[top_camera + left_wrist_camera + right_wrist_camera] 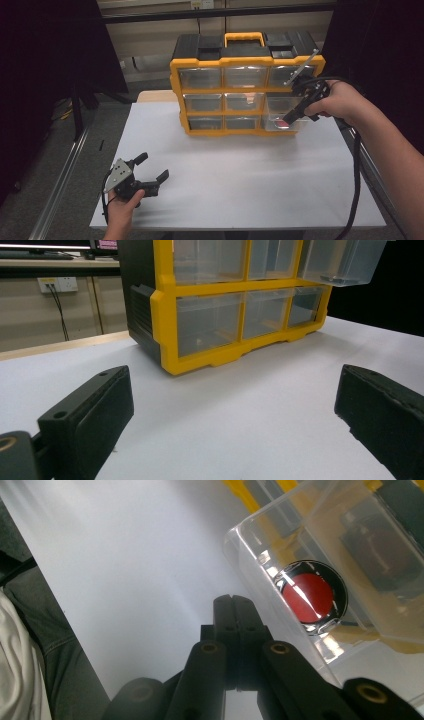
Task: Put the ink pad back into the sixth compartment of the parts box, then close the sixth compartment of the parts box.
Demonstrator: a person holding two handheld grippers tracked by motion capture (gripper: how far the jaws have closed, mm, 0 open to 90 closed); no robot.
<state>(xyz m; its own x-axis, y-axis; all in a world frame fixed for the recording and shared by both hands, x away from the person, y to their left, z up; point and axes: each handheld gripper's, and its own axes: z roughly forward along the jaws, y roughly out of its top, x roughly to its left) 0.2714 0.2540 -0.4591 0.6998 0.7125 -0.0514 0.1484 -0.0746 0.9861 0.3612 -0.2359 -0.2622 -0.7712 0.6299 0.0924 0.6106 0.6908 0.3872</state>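
The left gripper (pixel 150 176) is rested low on the white table (pixel 240 190) at the near left, jaws spread wide with nothing between them, well apart from the organiser (pixel 245 90). It is best kept there, out of the way, or brought up to brace the case if it slides.

The organiser is built of yellow and black plastic, with a yellow handle (pixel 244 38) on top and 9 clear drawers set in 3 rows of 3. The drawers are smooth, glossy and boxy, with thin walls that are seen through.

At the right, the drawer (pixel 281 119) of the middle row is pulled out of its bay. In it a round red disc (pixel 309 598) with a shiny dark rim is laid flat on the bottom. The right gripper (pixel 291 118) is held tilted down at the drawer's front, its jaws pressed together with nothing between them, the tips just outside the clear front wall (pixel 270 605).

The step in hand is judged to be pushing the drawer home. The closed tips are best set square on the middle of the front wall, and the push kept level and straight into the bay, so that the thin plastic is not skewed or jammed. A slow push is advised, since the disc can slide on the slick floor.
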